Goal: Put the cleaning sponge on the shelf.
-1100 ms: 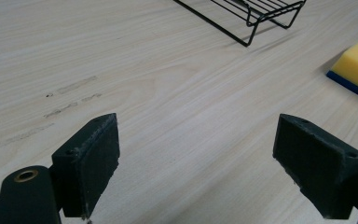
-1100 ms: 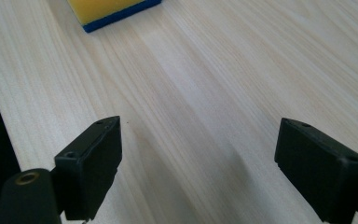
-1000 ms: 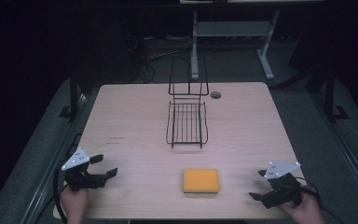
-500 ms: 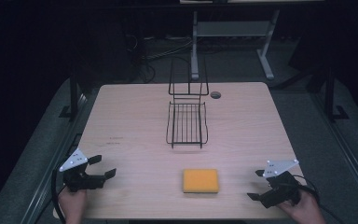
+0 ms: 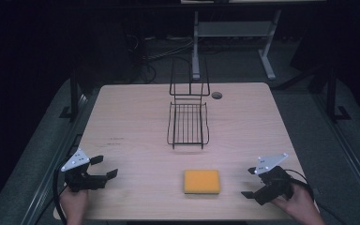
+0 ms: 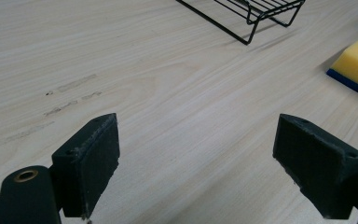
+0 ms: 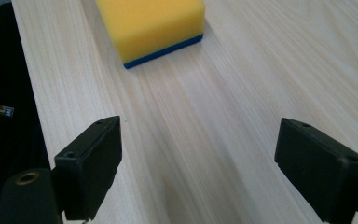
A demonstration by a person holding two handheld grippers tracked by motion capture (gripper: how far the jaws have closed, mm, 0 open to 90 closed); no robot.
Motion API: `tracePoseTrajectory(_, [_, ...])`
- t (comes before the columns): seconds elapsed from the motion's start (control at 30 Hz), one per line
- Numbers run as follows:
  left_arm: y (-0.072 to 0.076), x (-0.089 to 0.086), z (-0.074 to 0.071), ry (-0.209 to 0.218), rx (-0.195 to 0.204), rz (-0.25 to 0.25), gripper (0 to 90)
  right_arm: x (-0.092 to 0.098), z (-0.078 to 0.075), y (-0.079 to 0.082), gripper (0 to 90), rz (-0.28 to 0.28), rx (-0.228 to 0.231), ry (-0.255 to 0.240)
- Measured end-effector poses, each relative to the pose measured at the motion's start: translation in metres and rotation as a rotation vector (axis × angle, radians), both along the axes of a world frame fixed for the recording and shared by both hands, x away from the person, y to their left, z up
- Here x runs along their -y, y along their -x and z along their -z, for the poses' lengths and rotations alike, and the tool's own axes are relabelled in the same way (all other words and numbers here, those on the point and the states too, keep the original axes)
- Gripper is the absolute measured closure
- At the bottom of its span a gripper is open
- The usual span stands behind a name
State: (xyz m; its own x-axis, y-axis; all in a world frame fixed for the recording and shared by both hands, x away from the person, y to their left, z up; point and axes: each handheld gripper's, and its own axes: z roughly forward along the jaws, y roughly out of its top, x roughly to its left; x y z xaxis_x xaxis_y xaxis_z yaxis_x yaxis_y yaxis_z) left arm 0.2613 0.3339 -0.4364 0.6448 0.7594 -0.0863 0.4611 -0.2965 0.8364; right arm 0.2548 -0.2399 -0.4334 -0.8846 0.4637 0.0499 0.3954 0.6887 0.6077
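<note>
Your sponge [image 5: 202, 181] lies flat near the table's [image 5: 136, 117] front edge, between your two hands; your right gripper [image 5: 251, 183] sits just off its side, jaws spread wide, nothing between them; your left gripper [image 5: 104, 167] rests farther out, jaws equally wide; the wire rack [image 5: 188, 123] stands beyond the sponge.

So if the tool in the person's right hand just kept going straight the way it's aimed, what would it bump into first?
Most likely the yellow sponge. The right tool, jaws wide open, points across bare table toward it, though the sponge sits slightly left of centre, so it might only clip it.
</note>
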Motion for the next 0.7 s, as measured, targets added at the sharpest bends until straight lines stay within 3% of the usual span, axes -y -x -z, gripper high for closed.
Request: tracePoseTrajectory(0.7, [-0.001,0.001,-0.001,0.004,-0.002,0.003,14.1,-0.037,-0.015,-0.017,14.5,-0.127,0.001,0.041])
